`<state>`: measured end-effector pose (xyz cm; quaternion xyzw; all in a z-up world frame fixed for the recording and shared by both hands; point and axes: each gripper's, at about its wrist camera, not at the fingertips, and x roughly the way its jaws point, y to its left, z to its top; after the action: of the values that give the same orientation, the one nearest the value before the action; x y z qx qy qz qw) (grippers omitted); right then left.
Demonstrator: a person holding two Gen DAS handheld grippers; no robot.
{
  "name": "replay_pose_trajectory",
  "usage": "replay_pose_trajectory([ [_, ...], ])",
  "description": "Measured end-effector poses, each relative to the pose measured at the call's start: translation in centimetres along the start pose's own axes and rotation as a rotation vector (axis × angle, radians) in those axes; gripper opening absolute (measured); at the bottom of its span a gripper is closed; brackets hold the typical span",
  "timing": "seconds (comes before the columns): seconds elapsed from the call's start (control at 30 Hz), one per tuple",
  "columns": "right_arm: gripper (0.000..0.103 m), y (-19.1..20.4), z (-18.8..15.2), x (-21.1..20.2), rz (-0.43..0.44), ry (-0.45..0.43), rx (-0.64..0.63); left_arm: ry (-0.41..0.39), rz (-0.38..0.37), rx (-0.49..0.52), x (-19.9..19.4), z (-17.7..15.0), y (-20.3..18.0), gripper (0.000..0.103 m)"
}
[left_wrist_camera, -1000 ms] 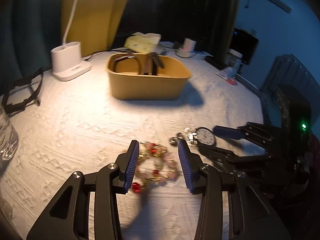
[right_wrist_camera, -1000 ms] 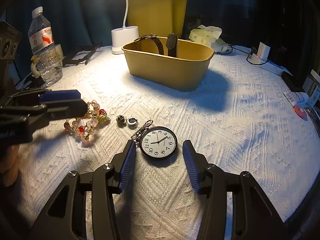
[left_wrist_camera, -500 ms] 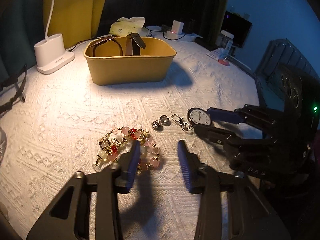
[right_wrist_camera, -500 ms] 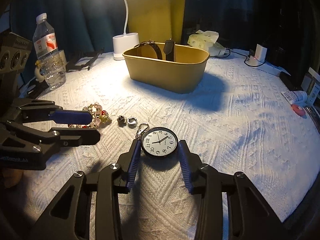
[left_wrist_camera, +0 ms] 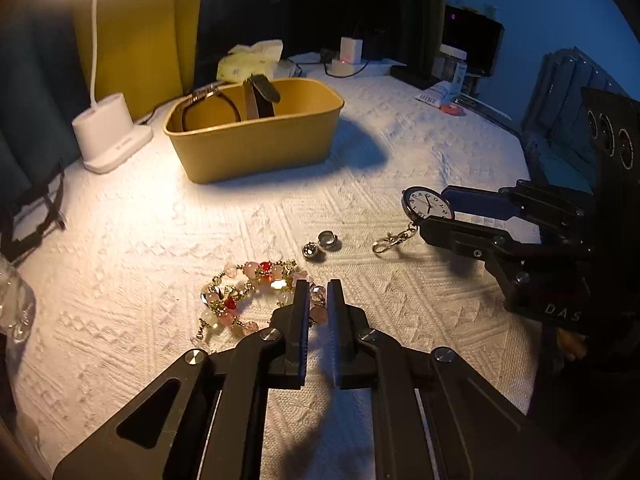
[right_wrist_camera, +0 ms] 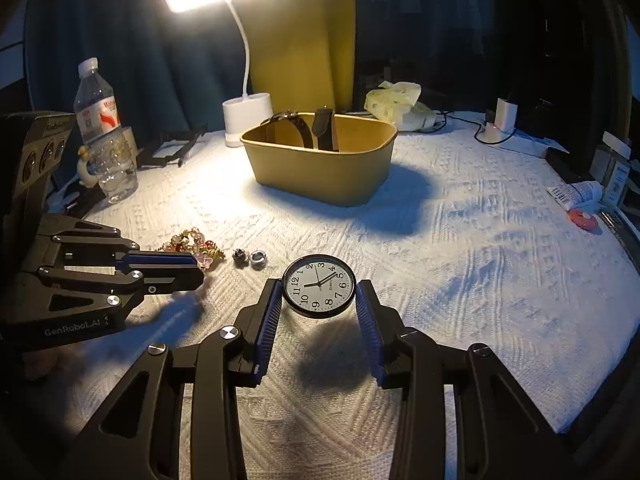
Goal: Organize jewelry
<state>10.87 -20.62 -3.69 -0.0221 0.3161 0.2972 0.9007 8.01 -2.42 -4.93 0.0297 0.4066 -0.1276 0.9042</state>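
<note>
My left gripper (left_wrist_camera: 318, 292) is shut on the right edge of a pink, red and gold bead bracelet (left_wrist_camera: 248, 292) that lies on the white cloth. My right gripper (right_wrist_camera: 319, 294) is shut on a round pocket watch (right_wrist_camera: 319, 285) with a white dial and holds it above the cloth; its clasp chain (left_wrist_camera: 394, 238) hangs down. In the left wrist view the watch (left_wrist_camera: 427, 205) is at the right. Two small silver rings (left_wrist_camera: 320, 245) lie between bracelet and watch. A tan bin (left_wrist_camera: 256, 140) behind holds two strap watches (left_wrist_camera: 260, 96).
A white desk lamp (right_wrist_camera: 248, 120) stands behind the bin at the left. A water bottle (right_wrist_camera: 105, 132) and a black stand (right_wrist_camera: 172, 150) are at the far left. A tissue pack (right_wrist_camera: 396, 104), a charger (right_wrist_camera: 505, 116) and small clutter line the back and right edge.
My left gripper's jaws closed onto the bracelet's edge. My right gripper closed on the pocket watch and lifted it off the cloth.
</note>
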Motion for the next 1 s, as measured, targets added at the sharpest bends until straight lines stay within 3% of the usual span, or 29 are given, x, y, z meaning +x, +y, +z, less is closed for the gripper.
replay_pose_trajectory([
  [0.1, 0.038, -0.3, 0.1, -0.3, 0.002, -0.012, 0.007, -0.029, 0.01, -0.006, -1.0, 0.4, 0.1, 0.009],
  [0.13, 0.038, -0.3, 0.1, -0.4, 0.003, -0.016, 0.01, -0.04, 0.016, -0.009, -1.3, 0.6, 0.1, 0.0],
  [0.33, 0.038, -0.3, 0.5, -0.9, 0.007, -0.04, 0.004, -0.126, 0.054, -0.033, -3.9, 2.3, 1.1, 0.0],
  [0.53, 0.038, -0.4, 0.6, -0.9, 0.008, -0.044, 0.0, -0.035, 0.047, -0.041, -2.1, 2.1, 2.0, 0.001],
  [0.6, 0.038, -0.3, 0.5, -0.9, 0.012, -0.043, 0.0, -0.016, 0.067, -0.063, -1.3, 1.7, 2.7, 0.005],
  [0.67, 0.038, -0.4, 0.5, -0.8, 0.014, -0.04, 0.0, -0.009, 0.089, -0.082, -0.9, 1.5, 3.6, 0.027],
  [0.73, 0.038, -0.4, 0.5, -0.7, 0.016, -0.037, 0.001, 0.005, 0.101, -0.099, -0.5, 1.4, 4.4, 0.041],
  [1.0, 0.038, -0.5, 0.4, -0.1, 0.021, -0.023, 0.006, 0.061, 0.097, -0.129, 1.3, 0.8, 5.8, 0.042],
])
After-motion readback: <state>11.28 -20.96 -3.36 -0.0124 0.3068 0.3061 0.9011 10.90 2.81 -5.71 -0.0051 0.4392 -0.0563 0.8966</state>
